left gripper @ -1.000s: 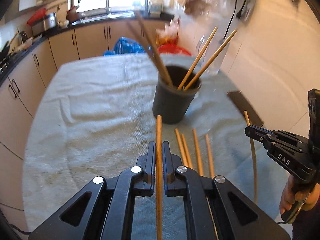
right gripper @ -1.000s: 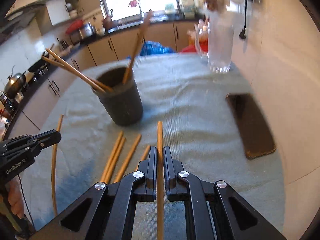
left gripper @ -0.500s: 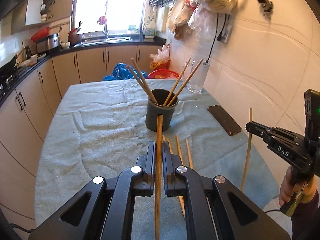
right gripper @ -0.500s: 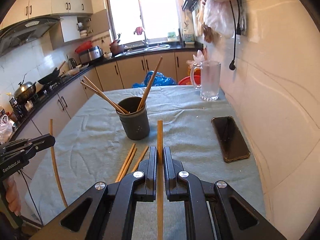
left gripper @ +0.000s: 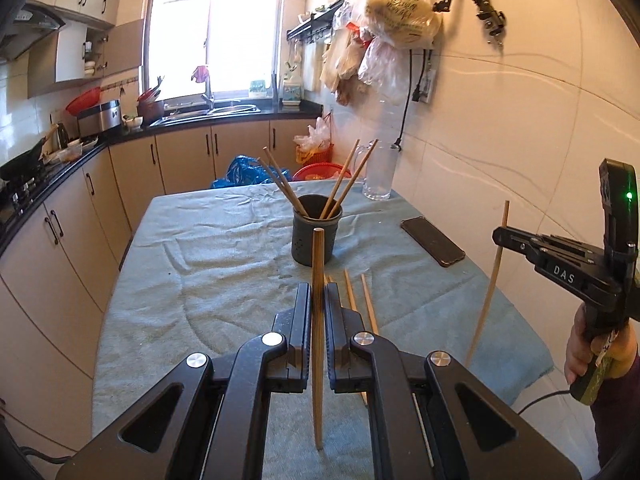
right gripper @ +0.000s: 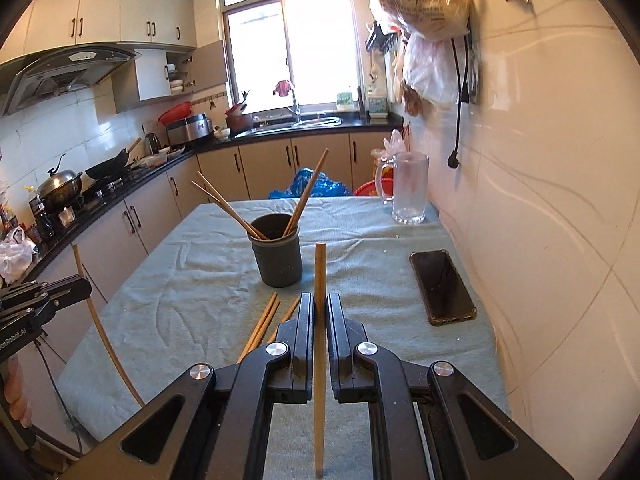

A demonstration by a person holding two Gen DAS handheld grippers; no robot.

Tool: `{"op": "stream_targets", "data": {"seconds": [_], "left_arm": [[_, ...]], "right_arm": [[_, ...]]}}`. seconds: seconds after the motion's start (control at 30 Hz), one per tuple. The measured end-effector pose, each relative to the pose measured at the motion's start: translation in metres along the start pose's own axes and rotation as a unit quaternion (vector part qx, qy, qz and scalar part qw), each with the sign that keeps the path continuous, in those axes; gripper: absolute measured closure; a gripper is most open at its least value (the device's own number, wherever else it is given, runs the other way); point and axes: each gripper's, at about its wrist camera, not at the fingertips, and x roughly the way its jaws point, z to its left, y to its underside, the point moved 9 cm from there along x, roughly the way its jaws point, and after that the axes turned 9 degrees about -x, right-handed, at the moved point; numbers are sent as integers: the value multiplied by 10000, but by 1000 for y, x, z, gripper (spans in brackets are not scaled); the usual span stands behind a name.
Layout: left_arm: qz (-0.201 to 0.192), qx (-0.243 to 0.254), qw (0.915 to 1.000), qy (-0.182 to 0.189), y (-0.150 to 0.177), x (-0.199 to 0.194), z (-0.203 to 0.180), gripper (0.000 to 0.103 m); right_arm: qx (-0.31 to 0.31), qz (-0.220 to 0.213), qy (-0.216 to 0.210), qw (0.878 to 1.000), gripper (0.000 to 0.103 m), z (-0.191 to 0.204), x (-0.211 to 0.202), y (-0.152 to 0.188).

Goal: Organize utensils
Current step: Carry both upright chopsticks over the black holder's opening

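A dark grey utensil cup [left gripper: 312,236] [right gripper: 279,254] stands mid-table with several wooden chopsticks in it. My left gripper [left gripper: 317,292] is shut on a chopstick [left gripper: 317,264], held well above and short of the cup. My right gripper [right gripper: 320,302] is shut on another chopstick [right gripper: 320,276], also raised and back from the cup. Each gripper shows in the other's view, the right one [left gripper: 500,236] and the left one [right gripper: 82,284], with its chopstick hanging down. A few loose chopsticks [left gripper: 360,300] [right gripper: 264,320] lie on the cloth in front of the cup.
A teal cloth covers the table [left gripper: 208,264]. A black phone [left gripper: 434,240] [right gripper: 442,286] lies at the right near the tiled wall. A glass mug [right gripper: 408,188] stands at the far right corner. Kitchen counters run along the left and back.
Both grippers have risen and pulled back from the table, each carrying its chopstick. The cup and the loose chopsticks now look farther away and lower.
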Motion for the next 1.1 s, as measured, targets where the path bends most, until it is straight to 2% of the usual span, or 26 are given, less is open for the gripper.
{"op": "stream_targets", "data": {"seconds": [0.33,0.67,0.83,1.1], "left_arm": [[-225,23,9996,175,-16,-13,-13,97],[-223,-150,9995,186,-46,0,-8,97],[-185,-214,9994,213,-65,9,-8,97],[-433,-261,9985,203,-120,25,-13,97]], "right_arm": [[-41,-214,74,9997,96,1,-12,-13],[-61,-305,75,9995,96,-1,-4,-30],[-25,-335,49,9994,96,-6,2,-43],[19,-417,-49,9991,96,-6,20,-79]]}}
